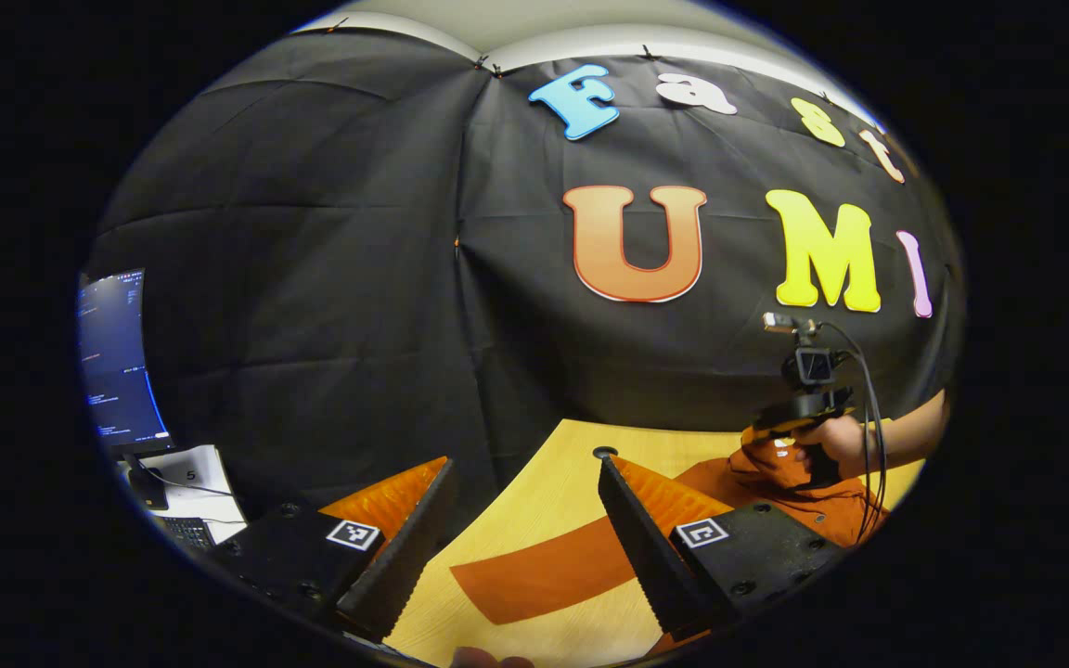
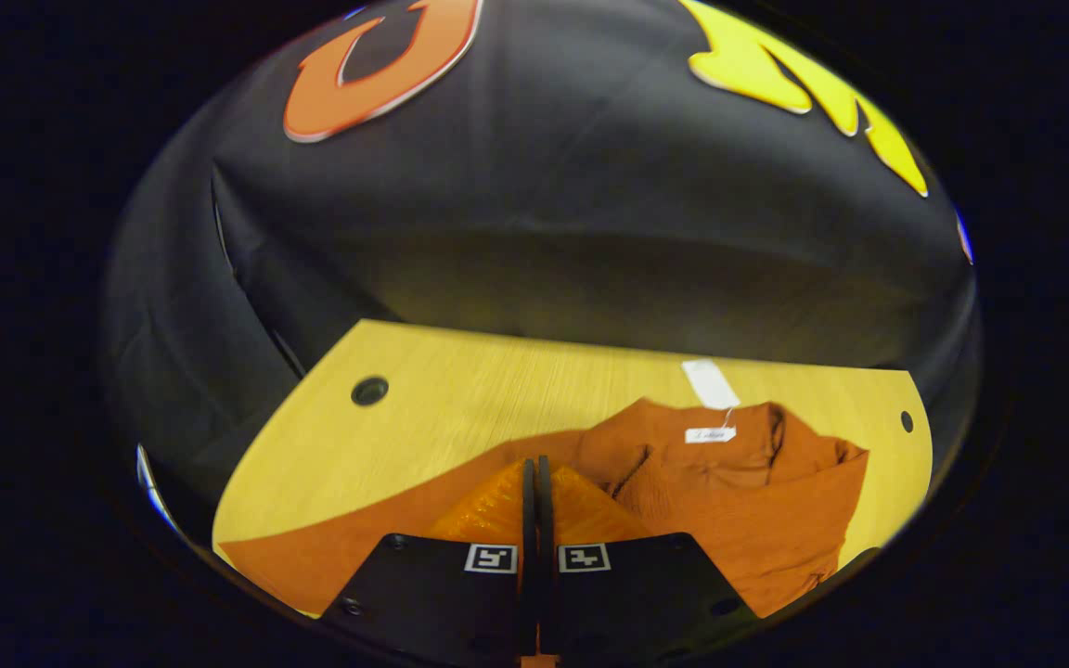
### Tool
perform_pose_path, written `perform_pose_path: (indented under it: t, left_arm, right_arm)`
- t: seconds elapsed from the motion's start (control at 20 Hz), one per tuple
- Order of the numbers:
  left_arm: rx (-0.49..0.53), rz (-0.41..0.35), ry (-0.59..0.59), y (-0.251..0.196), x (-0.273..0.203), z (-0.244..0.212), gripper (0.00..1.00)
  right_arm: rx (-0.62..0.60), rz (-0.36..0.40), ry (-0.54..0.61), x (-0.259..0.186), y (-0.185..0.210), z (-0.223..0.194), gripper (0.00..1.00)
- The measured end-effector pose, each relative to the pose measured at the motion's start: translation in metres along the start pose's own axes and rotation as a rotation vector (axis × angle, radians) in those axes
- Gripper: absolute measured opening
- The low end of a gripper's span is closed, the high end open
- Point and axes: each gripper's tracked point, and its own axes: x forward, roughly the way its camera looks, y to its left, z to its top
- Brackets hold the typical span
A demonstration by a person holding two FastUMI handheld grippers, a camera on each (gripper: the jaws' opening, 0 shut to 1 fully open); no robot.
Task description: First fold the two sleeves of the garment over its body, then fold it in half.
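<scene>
The left gripper view looks across the wooden table [image 1: 534, 482] with the left gripper [image 1: 525, 520] wide open and nothing between its fingers; beyond them one long sleeve [image 1: 544, 566] of the orange garment [image 1: 776, 492] lies flat on the wood; farther right a hand [image 1: 836, 445] holds the right gripper [image 1: 799, 422] down at the bunched part of the garment; a monitor [image 1: 117, 362] and a keyboard [image 1: 184, 531] sit at the far left.

The right gripper view gives the close look: the right gripper [image 2: 534, 478] has its fingers pressed together with barely a slit between them, just over the orange cloth, but whether any fabric is pinched I cannot tell; the garment lies rumpled to the right with a white tag [image 2: 709, 382] at its collar and a sleeve running off to the left; the table has a round hole [image 2: 369, 390] near its left corner, and black cloth [image 2: 590, 241] closes the booth behind.
</scene>
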Motion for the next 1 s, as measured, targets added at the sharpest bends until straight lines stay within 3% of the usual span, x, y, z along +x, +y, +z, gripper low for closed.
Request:
perform_pose_path:
  t: [0.25,0.45,0.55,0.6,0.7,0.8,0.85,1.0]
  left_arm:
    - [-0.001,0.035,0.06,0.017,-0.01,-0.022,0.99]
    - [-0.004,0.032,0.067,0.017,0.0,-0.024,1.0]
    - [-0.02,0.024,0.063,0.018,0.006,-0.027,0.99]
    - [-0.038,0.023,0.061,0.018,0.011,-0.029,0.99]
    - [-0.053,0.024,0.065,0.017,0.018,-0.029,0.99]
    - [-0.055,0.015,0.062,0.016,0.024,-0.033,1.0]
    - [-0.054,0.014,0.06,0.017,0.025,-0.035,1.0]
    - [-0.065,-0.011,0.048,0.017,0.031,-0.041,1.0]
  right_arm:
    - [-0.043,-0.001,0.049,0.04,0.019,-0.034,0.02]
    - [-0.019,0.089,0.005,0.028,0.038,-0.023,0.14]
    - [-0.023,0.129,-0.028,0.01,0.044,-0.014,0.26]
    - [-0.049,0.133,-0.062,-0.008,0.04,-0.008,0.49]
    - [-0.081,0.141,-0.097,-0.033,0.037,-0.003,0.55]
    - [-0.136,0.163,-0.16,-0.074,0.036,-0.001,0.81]
    - [-0.152,0.169,-0.187,-0.093,0.035,0.001,0.78]
    - [-0.179,0.216,-0.283,-0.159,0.037,0.003,0.84]
